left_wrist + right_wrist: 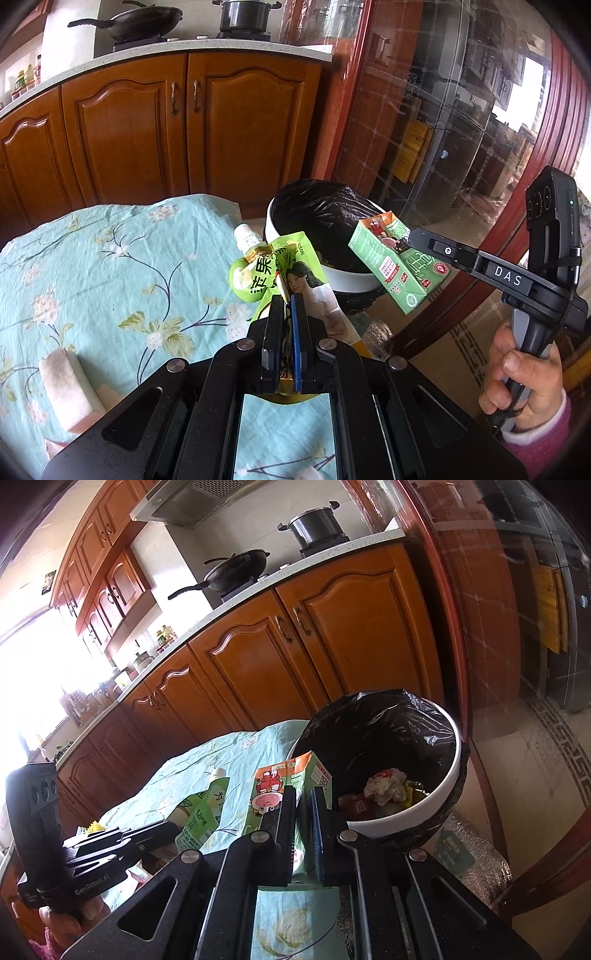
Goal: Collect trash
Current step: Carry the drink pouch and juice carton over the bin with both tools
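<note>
My left gripper [287, 306] is shut on a green drink pouch [273, 269] with a white cap and holds it above the table's edge, just before the bin. My right gripper [303, 797] is shut on a green milk carton [291, 779]; it also shows in the left wrist view [391, 266], held over the bin's rim. The white bin [314, 243] with a black liner stands beyond the table; in the right wrist view [417, 805] crumpled wrappers [384, 786] lie inside it. The pouch also shows in the right wrist view [203, 805].
A turquoise floral tablecloth [110, 266] covers the table. A white sponge block [66, 387] lies on it at the left. Wooden kitchen cabinets [166, 122] stand behind, with a wok and a pot on the stove. A glass door with a red frame [461, 129] is at the right.
</note>
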{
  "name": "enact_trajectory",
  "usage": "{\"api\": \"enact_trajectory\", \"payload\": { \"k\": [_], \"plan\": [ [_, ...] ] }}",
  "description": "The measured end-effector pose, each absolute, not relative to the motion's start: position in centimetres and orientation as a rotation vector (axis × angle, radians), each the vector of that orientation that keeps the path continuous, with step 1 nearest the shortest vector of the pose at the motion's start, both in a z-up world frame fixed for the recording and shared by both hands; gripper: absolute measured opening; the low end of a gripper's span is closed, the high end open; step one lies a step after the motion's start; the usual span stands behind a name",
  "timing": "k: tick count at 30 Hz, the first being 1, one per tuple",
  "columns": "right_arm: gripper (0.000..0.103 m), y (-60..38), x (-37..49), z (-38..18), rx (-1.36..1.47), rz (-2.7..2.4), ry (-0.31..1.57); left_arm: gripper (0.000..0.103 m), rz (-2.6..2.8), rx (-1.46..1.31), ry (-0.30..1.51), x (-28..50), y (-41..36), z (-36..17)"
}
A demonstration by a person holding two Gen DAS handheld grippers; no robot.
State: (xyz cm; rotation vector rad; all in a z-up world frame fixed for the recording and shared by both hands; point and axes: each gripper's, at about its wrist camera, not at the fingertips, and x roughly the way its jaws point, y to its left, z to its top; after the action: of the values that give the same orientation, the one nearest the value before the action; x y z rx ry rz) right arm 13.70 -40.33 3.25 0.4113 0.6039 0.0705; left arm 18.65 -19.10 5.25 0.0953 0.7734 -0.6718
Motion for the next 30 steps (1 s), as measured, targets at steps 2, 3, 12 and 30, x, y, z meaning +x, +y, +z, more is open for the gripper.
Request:
{"api": "enact_trajectory", "payload": {
  "k": [2,3,12,30],
  "plan": [
    [0.008,-40.9,13.9,3.3,0.412,0.06,0.6,0.003,-0.686,0.1,0.78,19.0,-19.7,5.3],
    [0.008,-41.2,14.0,3.4,0.412,0.055,0.6,0.003,-0.693,0.101,0.785,19.3,-20.0,5.3],
    [0.008,-43.7,15.8,3.5,0.427,0.022,0.609,0.003,-0.721,0.161,0.777,21.5,-23.7,6.1],
    [0.008,-47.5,20.3,1.9,0.411,-0.05,0.668,0.003,-0.739,0.252,0.845,27.0,-31.2,4.6]
  ]
}}
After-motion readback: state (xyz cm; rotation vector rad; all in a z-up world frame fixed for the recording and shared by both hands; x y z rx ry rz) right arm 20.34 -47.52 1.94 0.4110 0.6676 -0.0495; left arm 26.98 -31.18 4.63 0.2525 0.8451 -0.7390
